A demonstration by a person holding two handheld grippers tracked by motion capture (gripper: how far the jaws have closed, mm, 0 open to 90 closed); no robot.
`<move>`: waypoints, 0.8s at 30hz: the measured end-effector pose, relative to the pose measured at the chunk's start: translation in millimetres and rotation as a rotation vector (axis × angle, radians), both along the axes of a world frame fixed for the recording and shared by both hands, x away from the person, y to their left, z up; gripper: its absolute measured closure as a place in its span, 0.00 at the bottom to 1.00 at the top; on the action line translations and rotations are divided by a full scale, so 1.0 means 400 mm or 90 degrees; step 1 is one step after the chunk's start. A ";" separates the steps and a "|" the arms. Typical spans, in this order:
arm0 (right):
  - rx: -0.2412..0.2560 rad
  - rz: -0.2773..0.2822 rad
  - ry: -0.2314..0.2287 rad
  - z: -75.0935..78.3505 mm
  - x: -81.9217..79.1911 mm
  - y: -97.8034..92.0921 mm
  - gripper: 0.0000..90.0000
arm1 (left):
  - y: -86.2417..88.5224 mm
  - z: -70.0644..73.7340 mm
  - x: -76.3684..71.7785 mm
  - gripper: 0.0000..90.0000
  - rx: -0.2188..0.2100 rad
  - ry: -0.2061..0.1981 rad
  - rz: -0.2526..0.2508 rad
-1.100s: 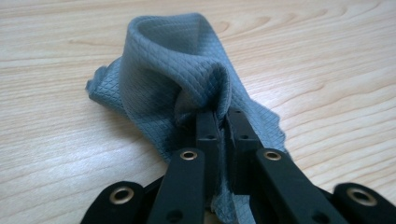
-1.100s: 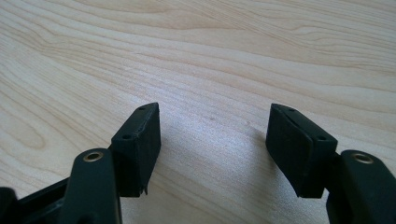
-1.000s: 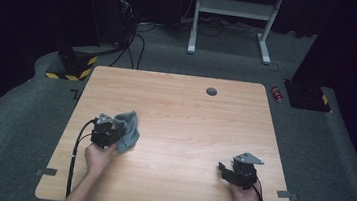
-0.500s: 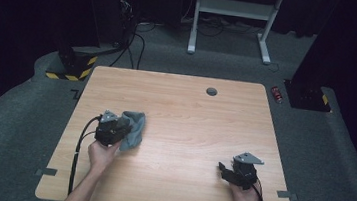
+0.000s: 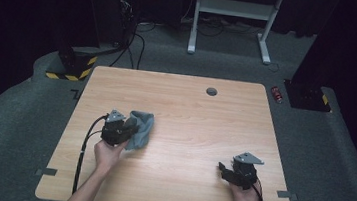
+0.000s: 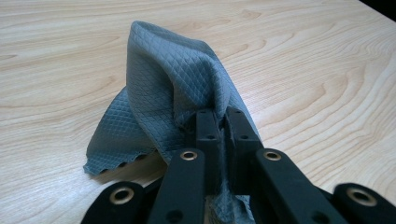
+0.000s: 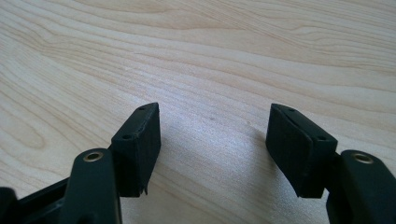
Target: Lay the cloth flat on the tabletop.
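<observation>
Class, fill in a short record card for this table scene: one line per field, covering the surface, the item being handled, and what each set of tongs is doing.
Surface: wooden table
Item: grey quilted cloth, bunched, partly lifted
Left tongs: shut on the cloth, pinching a fold
Right tongs: open, holding nothing, low over bare wood
Cloth position: left half of the table
Other: small dark round fitting near the far edge

table (image 5: 189, 126) evenly lit | surroundings dark | near foreground slightly soft
</observation>
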State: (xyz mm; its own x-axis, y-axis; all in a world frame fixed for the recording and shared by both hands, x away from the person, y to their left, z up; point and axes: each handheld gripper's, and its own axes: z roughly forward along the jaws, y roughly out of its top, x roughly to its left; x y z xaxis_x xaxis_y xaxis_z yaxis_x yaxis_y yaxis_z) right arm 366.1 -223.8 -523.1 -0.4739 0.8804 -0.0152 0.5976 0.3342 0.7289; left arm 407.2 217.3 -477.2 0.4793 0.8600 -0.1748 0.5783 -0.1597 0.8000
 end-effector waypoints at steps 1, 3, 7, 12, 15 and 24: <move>0.000 0.000 0.000 0.000 0.000 0.000 0.39 | -0.002 0.001 0.000 0.95 0.000 -0.001 -0.001; 0.000 0.000 0.000 0.000 0.000 0.000 0.39 | -0.013 0.009 0.001 0.95 0.009 -0.004 -0.013; 0.000 0.000 0.000 0.000 0.000 0.000 0.39 | -0.030 0.020 0.004 0.95 0.007 -0.010 -0.025; 0.000 0.000 0.000 0.000 0.000 0.000 0.39 | -0.057 0.023 0.007 0.95 -0.009 -0.011 -0.045; 0.000 0.000 0.000 0.000 0.000 0.000 0.39 | -0.070 0.020 0.008 0.95 -0.010 -0.009 -0.055; 0.000 0.000 0.000 0.000 0.000 0.000 0.39 | -0.107 0.022 0.009 0.95 -0.025 -0.010 -0.077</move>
